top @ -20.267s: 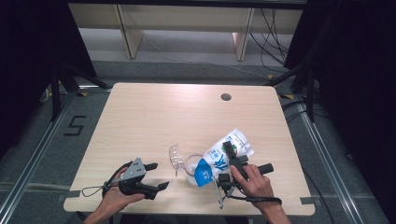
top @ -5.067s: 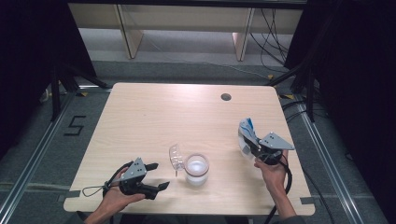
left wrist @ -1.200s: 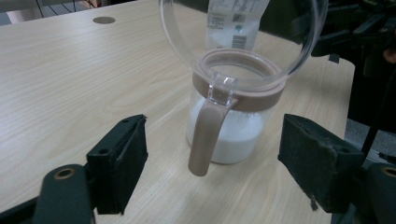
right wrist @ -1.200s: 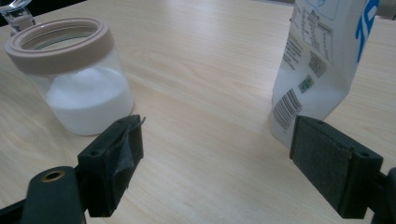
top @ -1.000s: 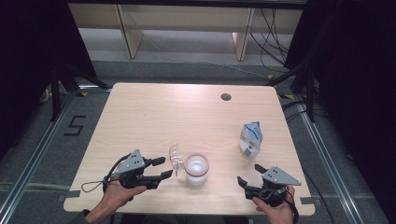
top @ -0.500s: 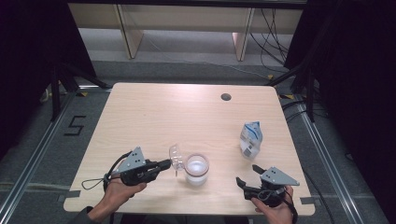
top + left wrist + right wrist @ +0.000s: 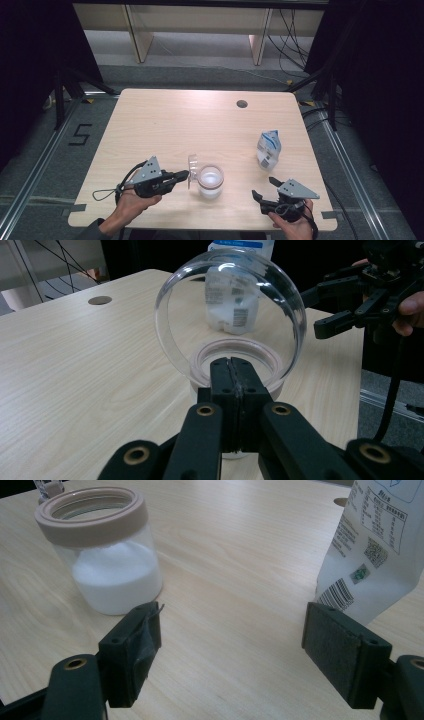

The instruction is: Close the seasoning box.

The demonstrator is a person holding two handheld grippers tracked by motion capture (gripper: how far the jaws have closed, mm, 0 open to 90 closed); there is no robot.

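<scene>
Two grippers: both near the front edge of the pale wooden table [image 7: 165,120], one each side of the jar.
Jar: clear glass jar with a beige ring collar [image 7: 210,181], about half full of white powder, standing upright on the table at front centre; seen close in the right gripper view [image 7: 102,550].
Lid: clear domed hinged lid [image 7: 230,315], swung open and standing upright on the jar's left edge in the high view [image 7: 192,167].
Left gripper [image 7: 181,175]: jaws have just closed; we see them pressed together at the jar's near rim, below the lid [image 7: 233,387]. We cannot tell whether a lid tab or hinge is pinched between the pads or nothing at all.
Right gripper [image 7: 263,187]: jaws spread wide, nothing between them, hovering off the table, apart from jar and pouch.
Pouch: white and blue stand-up plastic pouch [image 7: 268,148], upright, right of the jar, well apart.
Step, our read: closing the lid.
Risk 1: jar is unbraced; a push on the lid could slide or tip it, spilling powder.
Risk 2: if the pads hold nothing, the lid will not follow and the jaws slip off.
Risk 3: the right gripper swinging in could clip the pouch and topple it.
</scene>
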